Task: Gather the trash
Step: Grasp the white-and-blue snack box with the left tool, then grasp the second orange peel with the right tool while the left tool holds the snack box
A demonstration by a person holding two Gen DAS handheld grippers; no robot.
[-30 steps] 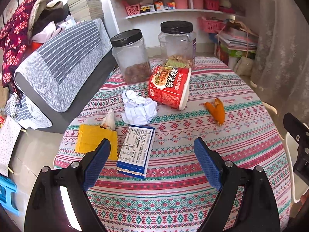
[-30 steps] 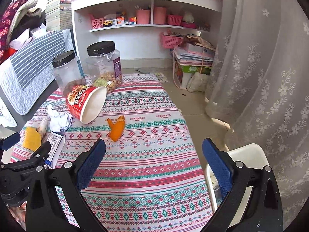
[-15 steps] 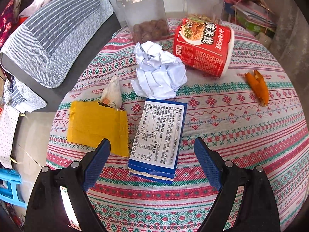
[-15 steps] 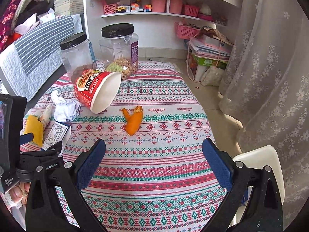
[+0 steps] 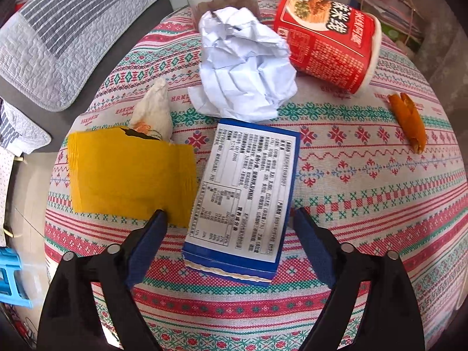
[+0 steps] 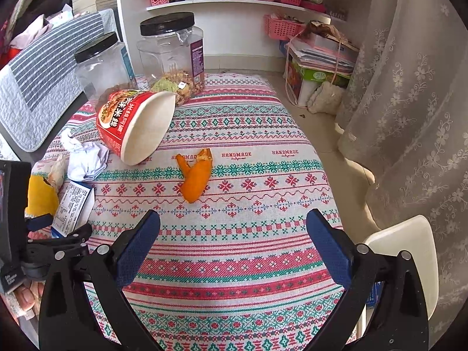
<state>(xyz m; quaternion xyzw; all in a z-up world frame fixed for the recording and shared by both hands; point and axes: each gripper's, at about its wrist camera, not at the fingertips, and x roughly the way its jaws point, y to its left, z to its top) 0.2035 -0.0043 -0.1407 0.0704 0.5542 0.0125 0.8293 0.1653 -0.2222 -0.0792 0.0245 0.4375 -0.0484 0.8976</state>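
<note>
Surface [image 6: 263, 251]: you see a cloth in red, green and white bands, printed "HANDMADE".
Jars: you have two clear plastic jars with black lids, the nearer one [image 6: 172, 55] holding snacks, the other [image 6: 102, 64] just beside it.
Sofa cover [image 6: 44, 87]: grey quilted, striped, left of you.
Shelf [image 6: 234, 0]: pink baskets and pots.
Curtain [image 6: 409, 102]: lace, to your right.
Chair [image 6: 409, 251]: white, beside the surface.

small table [image 6: 248, 251] under a red and green patterned cloth, daylight all over. white shelf unit [image 6: 222, 3] at the back with pink baskets and cups. lace curtain [image 6: 409, 93] on the right, white chair [image 6: 409, 251] beside it. grey striped quilt [image 5: 67, 29] over a sofa on the left, pale tiled floor [image 6: 330, 137].
</note>
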